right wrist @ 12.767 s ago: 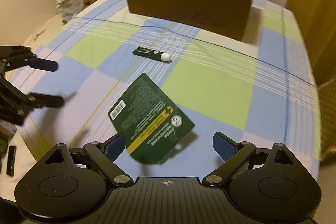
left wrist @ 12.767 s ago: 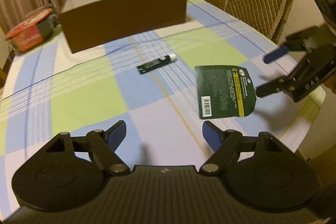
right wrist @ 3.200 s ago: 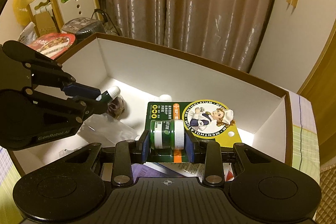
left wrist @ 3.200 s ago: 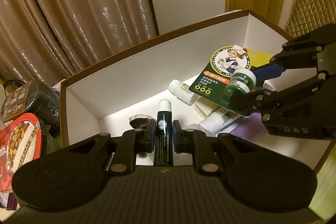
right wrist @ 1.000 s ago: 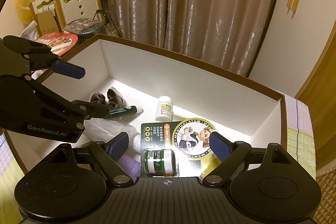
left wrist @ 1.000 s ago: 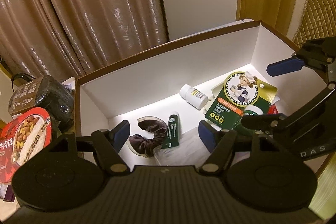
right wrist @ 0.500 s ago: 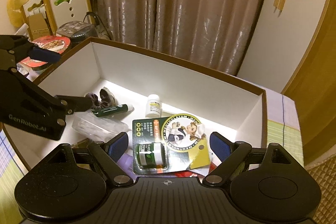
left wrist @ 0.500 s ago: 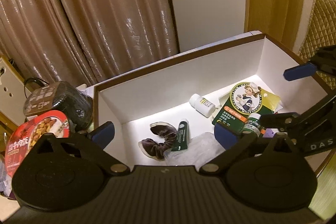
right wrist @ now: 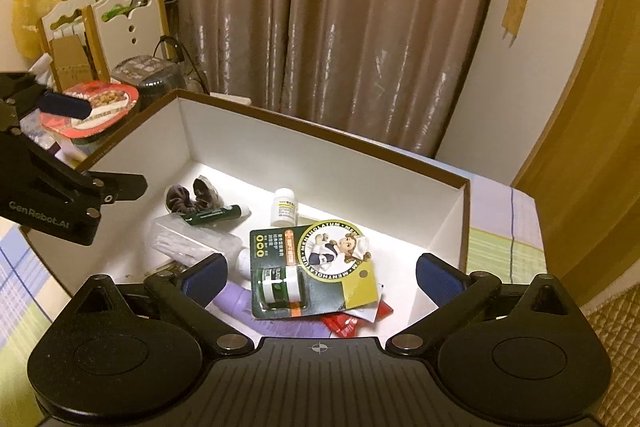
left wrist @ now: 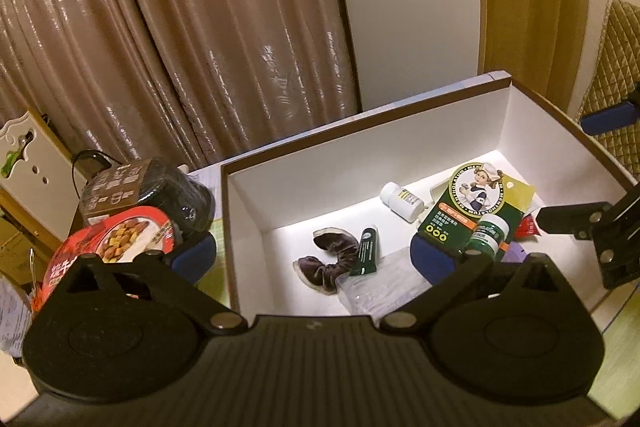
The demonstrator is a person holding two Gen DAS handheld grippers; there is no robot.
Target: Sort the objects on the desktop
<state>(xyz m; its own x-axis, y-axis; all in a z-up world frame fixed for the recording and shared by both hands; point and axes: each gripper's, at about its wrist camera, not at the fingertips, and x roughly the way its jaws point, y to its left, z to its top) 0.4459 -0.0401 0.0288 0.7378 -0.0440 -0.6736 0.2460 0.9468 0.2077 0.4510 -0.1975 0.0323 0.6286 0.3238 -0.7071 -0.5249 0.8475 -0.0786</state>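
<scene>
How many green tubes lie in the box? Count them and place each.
1: the green tube lies on the box floor, beside the velvet scrunchie. More could be hidden under the clutter.

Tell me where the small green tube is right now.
The green tube lies on the floor of the brown box, left of centre in the left wrist view, resting against the purple scrunchie with the white pill bottle to its right.

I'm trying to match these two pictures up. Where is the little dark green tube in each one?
Left wrist view: dark green tube lies mid-box, against the purple scrunchie.
Right wrist view: tube lies left of centre, just below the scrunchie.
Shared landmark: small white pill bottle.
</scene>
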